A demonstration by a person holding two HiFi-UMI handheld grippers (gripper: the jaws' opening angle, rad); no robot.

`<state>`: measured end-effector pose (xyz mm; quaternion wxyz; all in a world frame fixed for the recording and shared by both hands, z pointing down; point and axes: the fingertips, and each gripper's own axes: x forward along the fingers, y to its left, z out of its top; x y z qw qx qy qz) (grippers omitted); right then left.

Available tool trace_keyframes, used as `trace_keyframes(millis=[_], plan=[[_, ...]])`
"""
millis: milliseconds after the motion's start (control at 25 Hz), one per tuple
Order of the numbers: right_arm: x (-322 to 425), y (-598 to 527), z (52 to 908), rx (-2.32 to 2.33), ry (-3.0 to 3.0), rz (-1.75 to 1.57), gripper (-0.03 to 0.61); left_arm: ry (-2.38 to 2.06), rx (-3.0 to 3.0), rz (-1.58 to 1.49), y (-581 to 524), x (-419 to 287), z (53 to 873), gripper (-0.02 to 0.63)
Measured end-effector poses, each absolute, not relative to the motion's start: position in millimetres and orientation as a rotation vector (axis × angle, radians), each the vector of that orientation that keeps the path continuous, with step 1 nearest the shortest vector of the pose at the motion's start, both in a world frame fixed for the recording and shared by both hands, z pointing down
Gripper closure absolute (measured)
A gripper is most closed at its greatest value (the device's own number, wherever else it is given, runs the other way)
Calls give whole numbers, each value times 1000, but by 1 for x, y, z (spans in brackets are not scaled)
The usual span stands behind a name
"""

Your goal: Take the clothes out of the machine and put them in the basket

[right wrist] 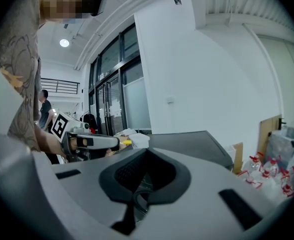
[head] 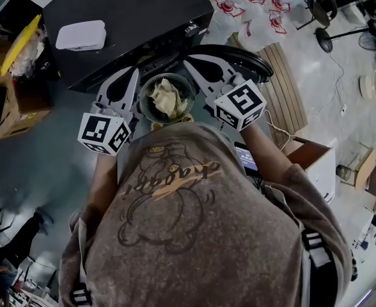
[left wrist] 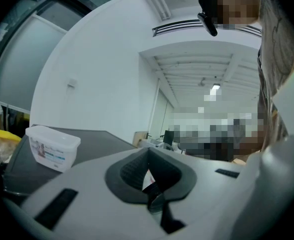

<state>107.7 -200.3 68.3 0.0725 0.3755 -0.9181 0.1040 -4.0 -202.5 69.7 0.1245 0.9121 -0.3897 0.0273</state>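
Note:
In the head view a round green-grey basket (head: pixel 147 87) sits below me in front of the black machine (head: pixel 124 8), with a crumpled pale cloth (head: pixel 167 98) in it. My left gripper (head: pixel 135 73) is just left of the basket and my right gripper (head: pixel 187 62) just right of it. Both point at the machine's front. The left gripper (left wrist: pixel 148 156) has its jaws together and nothing shows between them. On the right gripper (right wrist: pixel 146 151) the jaws also meet at the tips, with no cloth in them. The machine's drum is hidden. A dark round door (head: pixel 255 57) stands open at the right.
A white lidded box (head: pixel 80 35) lies on the machine's top. Plastic bags with red print (head: pixel 258 5) and a slatted wooden board (head: pixel 285 91) are at the right. Cardboard boxes (head: pixel 9 110) stand at the left, and a wood-and-white box (head: pixel 317 162) sits beside my right arm.

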Motion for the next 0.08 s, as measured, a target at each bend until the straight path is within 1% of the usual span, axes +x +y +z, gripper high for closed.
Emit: trace_keyframes(millis=[80], plan=[[107,-198,69,1137,-2754,319,583,-1125,2664,79,-201,-3,69,604]])
